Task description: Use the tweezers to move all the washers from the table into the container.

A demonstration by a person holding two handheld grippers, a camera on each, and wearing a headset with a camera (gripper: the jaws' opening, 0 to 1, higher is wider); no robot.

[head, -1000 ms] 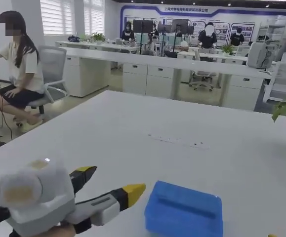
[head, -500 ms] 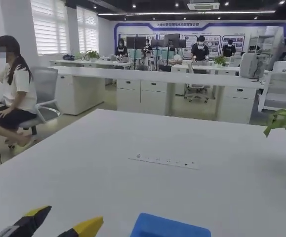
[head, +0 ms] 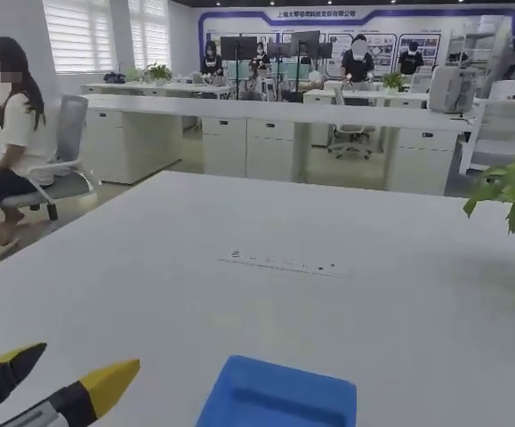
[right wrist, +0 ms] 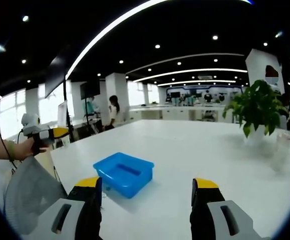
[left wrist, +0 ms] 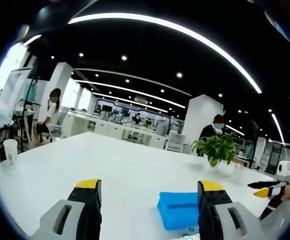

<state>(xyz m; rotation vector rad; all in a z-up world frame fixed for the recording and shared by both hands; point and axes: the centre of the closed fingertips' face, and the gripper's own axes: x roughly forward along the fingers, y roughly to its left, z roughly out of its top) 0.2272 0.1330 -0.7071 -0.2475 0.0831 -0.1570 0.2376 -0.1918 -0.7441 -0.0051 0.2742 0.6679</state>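
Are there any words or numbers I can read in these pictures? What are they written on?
The sign high on the far wall: one row of Chinese characters, too small and blurred to read.
The wall posters under it: print too small to read.
The blue container on the table: no writing shows on it.
So there is no text here that can be quoted.

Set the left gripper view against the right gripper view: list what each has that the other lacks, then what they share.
The left gripper view adds a white paper cup at its far left. The right gripper view adds a grey mesh chair back at its lower left. Both have the blue rectangular plastic container, the green potted plant and the white table; the left gripper and right gripper each hold their tongs apart.
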